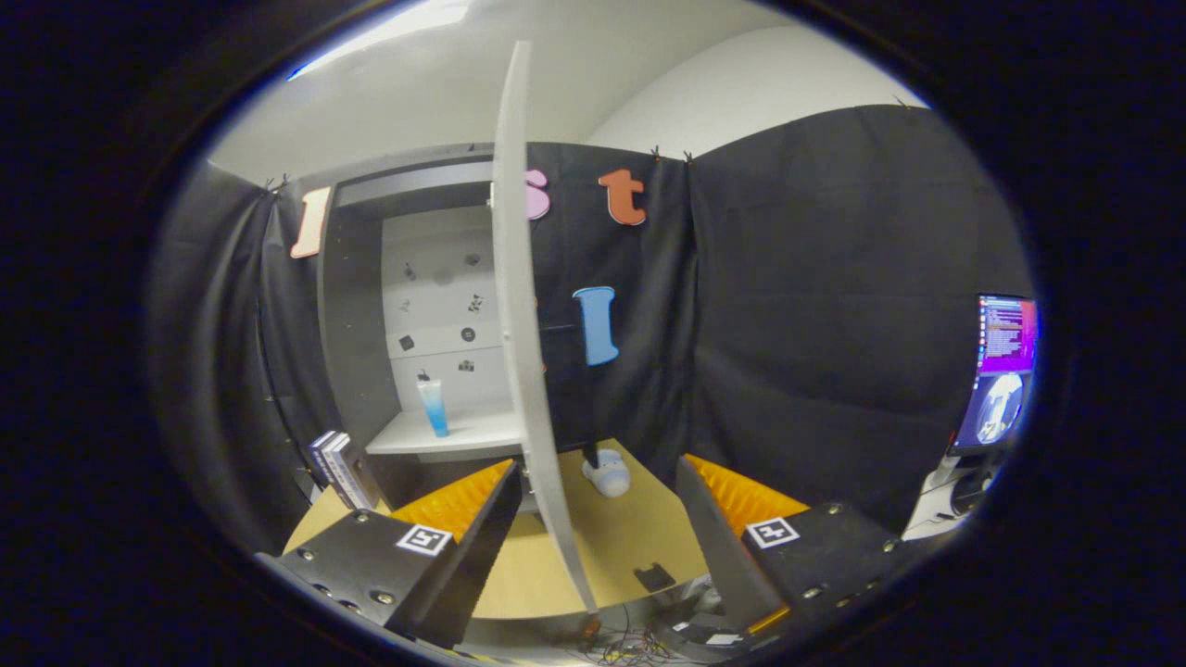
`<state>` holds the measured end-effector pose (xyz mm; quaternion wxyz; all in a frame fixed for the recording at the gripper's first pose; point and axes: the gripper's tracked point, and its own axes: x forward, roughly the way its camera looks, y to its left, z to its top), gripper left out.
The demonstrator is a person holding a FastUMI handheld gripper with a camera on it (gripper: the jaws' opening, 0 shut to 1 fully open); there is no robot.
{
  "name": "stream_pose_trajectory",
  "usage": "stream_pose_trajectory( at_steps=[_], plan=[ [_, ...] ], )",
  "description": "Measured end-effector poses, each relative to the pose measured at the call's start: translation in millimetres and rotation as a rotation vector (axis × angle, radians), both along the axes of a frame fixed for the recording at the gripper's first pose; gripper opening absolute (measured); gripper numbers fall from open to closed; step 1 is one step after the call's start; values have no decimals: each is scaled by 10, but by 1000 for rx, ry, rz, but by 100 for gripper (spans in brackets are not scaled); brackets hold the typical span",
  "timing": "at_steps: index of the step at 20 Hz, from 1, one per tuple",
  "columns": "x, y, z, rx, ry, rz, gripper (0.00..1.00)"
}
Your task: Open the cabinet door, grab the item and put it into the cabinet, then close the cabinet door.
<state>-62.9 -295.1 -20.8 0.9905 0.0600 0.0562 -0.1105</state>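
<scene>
Cabinet door (521, 315) edge-on between spread fingers (732, 505), no legible writing.

Cabinet (357, 306) stood at the back left of the desk (639, 537), its door (519, 306) swung out edge-on toward the fingers (482, 519), which were spread apart either side of the door's lower edge. Bottle (433, 406) upright on the cabinet shelf (463, 434). Books (338, 468) leaned left of the cabinet. Small item (607, 474) on the desk right of the door. Monitor (1003, 371) far right.
</scene>
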Motion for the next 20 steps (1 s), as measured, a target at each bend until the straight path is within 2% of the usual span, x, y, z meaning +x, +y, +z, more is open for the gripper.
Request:
stream_pose_trajectory(
  at_steps=[5,10,16,20],
  plan=[
    [512,-137,-143,20,10,136,100],
    [613,-31,-157,5,25,205,97],
    [701,582,-235,104,32,416,97],
    [783,966,-239,107,32,511,97]
  ],
)
